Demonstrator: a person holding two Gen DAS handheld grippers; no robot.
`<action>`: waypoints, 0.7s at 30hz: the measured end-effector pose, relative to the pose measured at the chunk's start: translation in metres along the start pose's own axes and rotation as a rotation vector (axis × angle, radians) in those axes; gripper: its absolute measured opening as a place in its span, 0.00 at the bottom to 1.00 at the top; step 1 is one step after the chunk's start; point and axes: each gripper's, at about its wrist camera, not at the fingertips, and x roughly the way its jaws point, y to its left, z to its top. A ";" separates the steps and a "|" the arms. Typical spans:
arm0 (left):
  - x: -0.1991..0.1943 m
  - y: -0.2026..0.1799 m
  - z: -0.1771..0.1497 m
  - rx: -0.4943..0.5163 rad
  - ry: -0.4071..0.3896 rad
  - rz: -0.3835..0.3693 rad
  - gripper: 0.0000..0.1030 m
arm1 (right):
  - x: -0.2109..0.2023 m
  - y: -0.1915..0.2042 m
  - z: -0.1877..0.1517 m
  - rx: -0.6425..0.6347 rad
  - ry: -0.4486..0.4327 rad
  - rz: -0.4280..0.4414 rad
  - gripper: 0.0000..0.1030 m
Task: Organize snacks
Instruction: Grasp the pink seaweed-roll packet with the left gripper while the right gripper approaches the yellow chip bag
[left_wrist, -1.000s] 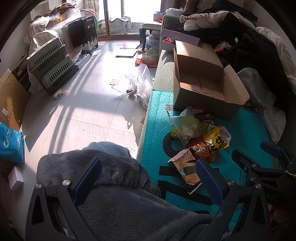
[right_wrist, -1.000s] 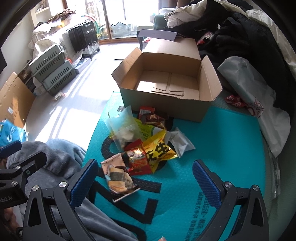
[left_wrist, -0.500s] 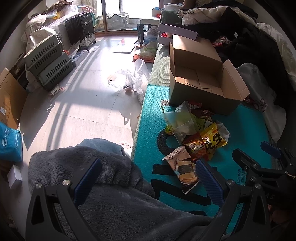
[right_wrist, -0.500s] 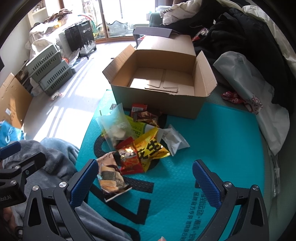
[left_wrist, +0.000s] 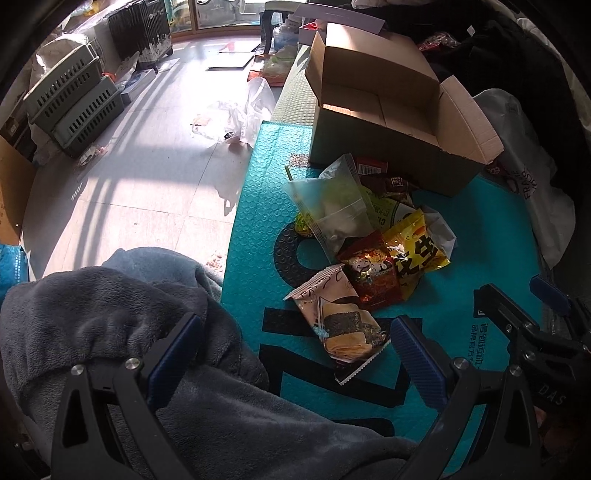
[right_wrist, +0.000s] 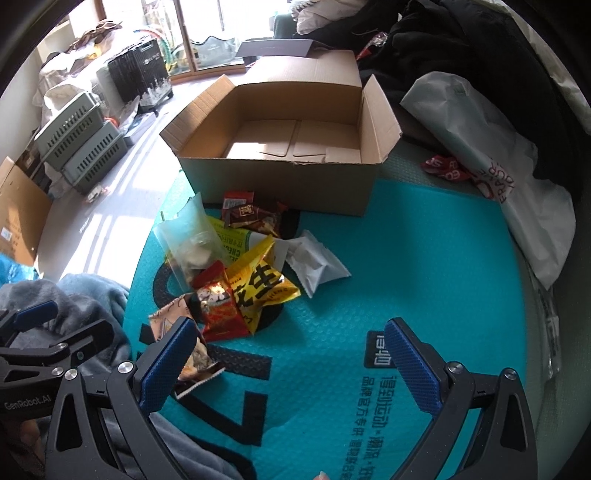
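Note:
A heap of snack packets lies on a teal mat (right_wrist: 424, 266): a clear bag (right_wrist: 188, 243), a yellow packet (right_wrist: 264, 288), a red packet (right_wrist: 218, 314), a white packet (right_wrist: 314, 266), dark brown packets (right_wrist: 255, 218) and a pink seaweed-roll packet (left_wrist: 340, 317). An open, empty cardboard box (right_wrist: 291, 147) stands just behind the heap. My left gripper (left_wrist: 295, 354) is open, near the pink packet, not touching it. My right gripper (right_wrist: 291, 354) is open and empty above the mat, right of the heap.
A grey fleece blanket (left_wrist: 110, 332) lies under my left gripper. A white shopping bag (right_wrist: 480, 147) and dark clothes (right_wrist: 461, 44) lie right of the box. On the floor at left are grey crates (left_wrist: 74, 107), a plastic bag (left_wrist: 251, 110) and flat cardboard (left_wrist: 11, 192).
Both grippers have moved forward toward the heap and the box. The snacks and box look larger and nearer. Both stay open and empty.

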 end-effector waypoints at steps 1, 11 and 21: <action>0.005 -0.002 0.000 -0.007 0.012 -0.004 1.00 | 0.002 -0.003 0.000 0.004 0.003 -0.003 1.00; 0.046 -0.016 0.003 -0.038 0.107 -0.025 1.00 | 0.018 -0.023 -0.004 0.025 0.036 -0.028 1.00; 0.091 -0.013 0.000 -0.106 0.268 -0.026 1.00 | 0.028 -0.031 -0.004 0.026 0.058 -0.031 1.00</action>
